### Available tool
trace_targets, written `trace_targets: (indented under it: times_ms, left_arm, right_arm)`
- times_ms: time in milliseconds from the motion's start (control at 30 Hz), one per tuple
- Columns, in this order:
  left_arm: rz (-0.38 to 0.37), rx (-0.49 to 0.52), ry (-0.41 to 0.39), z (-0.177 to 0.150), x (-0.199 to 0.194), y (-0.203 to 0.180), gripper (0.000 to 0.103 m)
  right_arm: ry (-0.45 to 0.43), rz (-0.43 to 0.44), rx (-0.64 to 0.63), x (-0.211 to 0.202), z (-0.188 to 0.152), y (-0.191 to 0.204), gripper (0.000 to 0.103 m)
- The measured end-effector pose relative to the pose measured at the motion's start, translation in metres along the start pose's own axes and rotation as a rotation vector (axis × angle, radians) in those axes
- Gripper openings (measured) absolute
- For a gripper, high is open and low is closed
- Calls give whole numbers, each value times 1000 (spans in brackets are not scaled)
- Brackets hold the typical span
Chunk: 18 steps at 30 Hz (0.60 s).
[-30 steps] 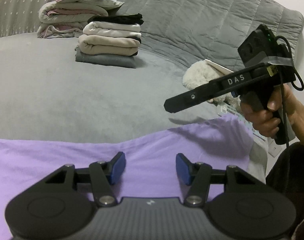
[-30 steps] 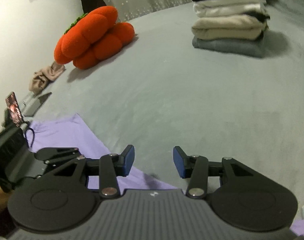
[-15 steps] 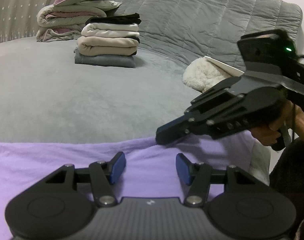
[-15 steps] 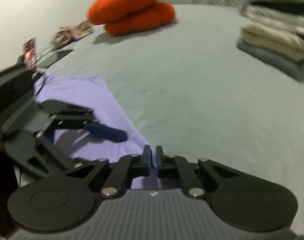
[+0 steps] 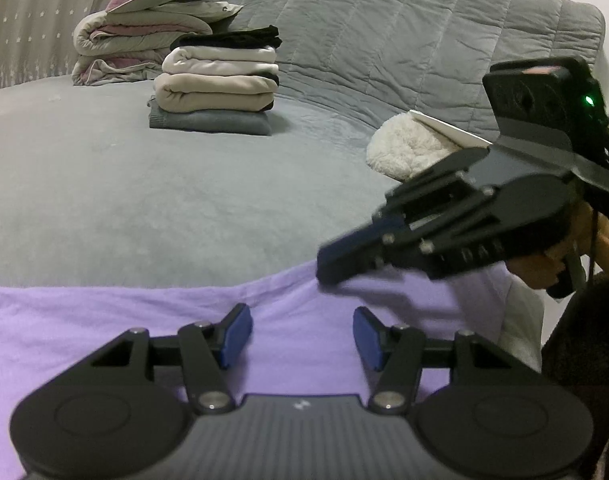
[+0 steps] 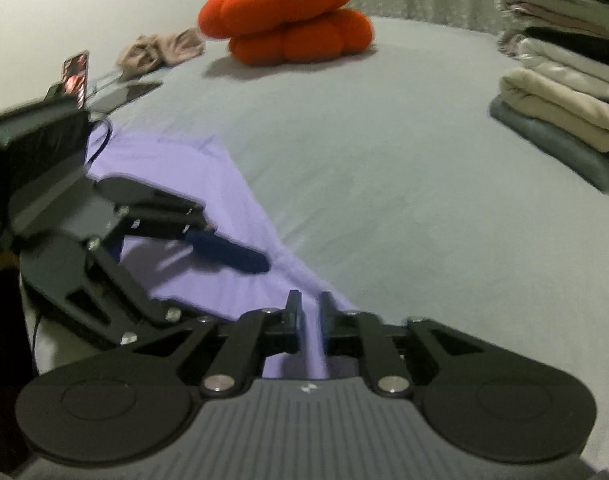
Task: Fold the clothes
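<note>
A lilac garment (image 5: 104, 320) lies flat across the near part of the grey bed (image 5: 144, 200). My left gripper (image 5: 300, 332) hovers open just over it, with nothing between its blue pads. My right gripper (image 5: 324, 268) points down at the garment's far edge, which bulges up slightly there. In the right wrist view the right gripper (image 6: 310, 320) has a narrow gap and its jaws are opening, with the lilac garment (image 6: 176, 160) showing between them. The left gripper (image 6: 248, 260) appears at the left of that view.
A stack of folded clothes (image 5: 216, 88) stands further back on the bed, also seen as the stack (image 6: 564, 112). Behind it lie a rolled quilt and pillow (image 5: 144, 32). A white fluffy item (image 5: 408, 148), an orange plush (image 6: 288, 12) and a beige cloth (image 6: 160, 48) lie around.
My right gripper rolled over and came down to the garment's far edge, shut there, and has since parted a little. The left gripper has stayed in place, open.
</note>
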<state>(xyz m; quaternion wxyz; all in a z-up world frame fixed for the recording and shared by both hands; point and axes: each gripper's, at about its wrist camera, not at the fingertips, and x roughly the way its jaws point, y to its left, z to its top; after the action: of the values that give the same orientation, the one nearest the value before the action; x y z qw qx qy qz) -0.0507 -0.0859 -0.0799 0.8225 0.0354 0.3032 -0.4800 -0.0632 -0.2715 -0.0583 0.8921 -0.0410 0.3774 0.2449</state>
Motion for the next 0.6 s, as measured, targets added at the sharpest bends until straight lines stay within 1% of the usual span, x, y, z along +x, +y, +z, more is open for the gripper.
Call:
trace_targets:
  times_ms: [33, 67, 167, 200, 267, 367, 433, 533, 600]
  left_arm:
    - [1, 1, 0, 0, 0, 0, 59]
    - [2, 2, 1, 0, 1, 0, 59]
    - [5, 6, 3, 1, 1, -1, 59]
    - [6, 8, 4, 1, 1, -2, 59]
    - [4, 7, 10, 2, -1, -2, 59]
    - [-17, -14, 25, 5, -7, 2, 59]
    - [-31, -46, 38, 8, -14, 9, 59]
    - [13, -63, 37, 11, -25, 20, 59]
    - [47, -72, 37, 12, -31, 28, 59]
  right_arm:
    - [-4, -20, 10, 0, 1, -3, 23]
    - [-4, -39, 16, 1, 1, -5, 31]
    - [17, -78, 3, 8, -3, -7, 32]
    - [22, -90, -5, 11, -4, -7, 28]
    - [14, -107, -15, 11, -6, -6, 27]
    - [-9, -157, 5, 4, -6, -8, 27]
    - [-22, -195, 15, -3, -7, -10, 31]
    - [-52, -232, 59, -17, -10, -14, 34]
    - [-74, -255, 98, -27, -15, -18, 39]
